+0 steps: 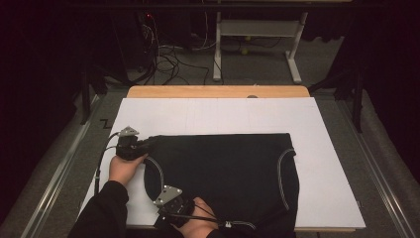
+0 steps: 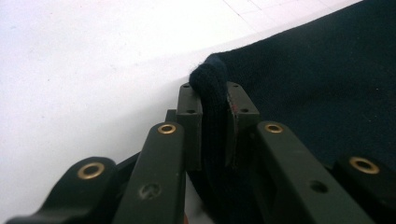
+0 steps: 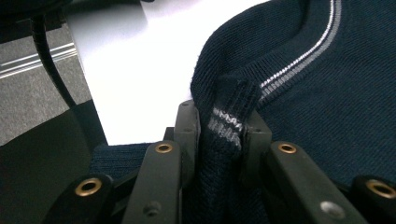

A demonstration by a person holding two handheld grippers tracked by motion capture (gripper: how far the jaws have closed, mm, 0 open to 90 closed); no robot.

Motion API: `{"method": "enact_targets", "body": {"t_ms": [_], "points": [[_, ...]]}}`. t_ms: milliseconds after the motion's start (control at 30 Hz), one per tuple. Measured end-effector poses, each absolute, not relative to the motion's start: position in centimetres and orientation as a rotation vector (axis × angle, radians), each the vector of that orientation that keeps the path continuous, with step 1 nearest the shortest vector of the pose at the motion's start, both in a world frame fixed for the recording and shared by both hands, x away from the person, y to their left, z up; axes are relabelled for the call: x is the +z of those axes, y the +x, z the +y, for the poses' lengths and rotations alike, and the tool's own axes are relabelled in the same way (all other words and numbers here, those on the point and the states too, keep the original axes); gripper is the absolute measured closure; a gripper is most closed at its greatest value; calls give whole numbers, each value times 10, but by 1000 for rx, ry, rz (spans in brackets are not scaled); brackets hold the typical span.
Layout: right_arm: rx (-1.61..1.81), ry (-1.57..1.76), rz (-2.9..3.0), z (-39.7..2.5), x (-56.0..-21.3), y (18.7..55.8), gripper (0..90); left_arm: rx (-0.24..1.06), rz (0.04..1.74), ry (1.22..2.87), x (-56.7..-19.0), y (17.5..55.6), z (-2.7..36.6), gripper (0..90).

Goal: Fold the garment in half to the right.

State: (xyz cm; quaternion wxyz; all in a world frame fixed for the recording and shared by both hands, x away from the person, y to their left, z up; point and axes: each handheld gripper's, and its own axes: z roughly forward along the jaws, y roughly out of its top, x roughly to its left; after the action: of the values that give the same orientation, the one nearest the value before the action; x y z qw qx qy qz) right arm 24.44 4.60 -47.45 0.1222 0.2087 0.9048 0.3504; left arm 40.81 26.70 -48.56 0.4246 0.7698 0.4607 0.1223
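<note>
since the dark knit sweater (image 1: 223, 171) lying toward the bench's (image 1: 218, 91) near edge is soft and limp, it'll sag between grips; left gripper (image 2: 214, 95) jaws are clamped on a bunched edge, right gripper (image 3: 224, 123) jaws on striped trim.
</note>
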Motion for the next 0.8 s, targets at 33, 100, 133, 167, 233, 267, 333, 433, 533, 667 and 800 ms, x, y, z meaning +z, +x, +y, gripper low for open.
{"method": "enact_targets", "body": {"t_ms": [33,100,133,167,233,267,333,433,533,667,800], "points": [[1028,609,2639,45,-474,244,747,305,1153,1924,-486,408,267,751],[1036,604,2631,44,-472,244,748,305,1152,1924,-486,408,267,751],[1045,606,2626,44,-472,243,748,306,1151,1925,-486,408,267,750],[1053,609,2620,43,-471,243,748,309,1151,1925,-486,408,267,750],[1065,606,2608,41,-470,241,748,307,1156,1930,-486,409,267,749],[1073,607,2596,40,-469,240,749,293,1162,1930,-486,410,267,744],[1087,600,2575,37,-466,239,750,267,1178,1920,-486,412,269,740],[1119,588,2543,32,-460,237,752,276,1171,1917,-485,411,269,739],[1162,583,2510,28,-453,236,754,269,1200,1914,-483,411,268,744],[1198,578,2490,22,-447,238,759,242,1268,1863,-479,409,266,752],[1228,579,2473,14,-441,238,759,263,1306,1785,-469,407,260,752]]}}
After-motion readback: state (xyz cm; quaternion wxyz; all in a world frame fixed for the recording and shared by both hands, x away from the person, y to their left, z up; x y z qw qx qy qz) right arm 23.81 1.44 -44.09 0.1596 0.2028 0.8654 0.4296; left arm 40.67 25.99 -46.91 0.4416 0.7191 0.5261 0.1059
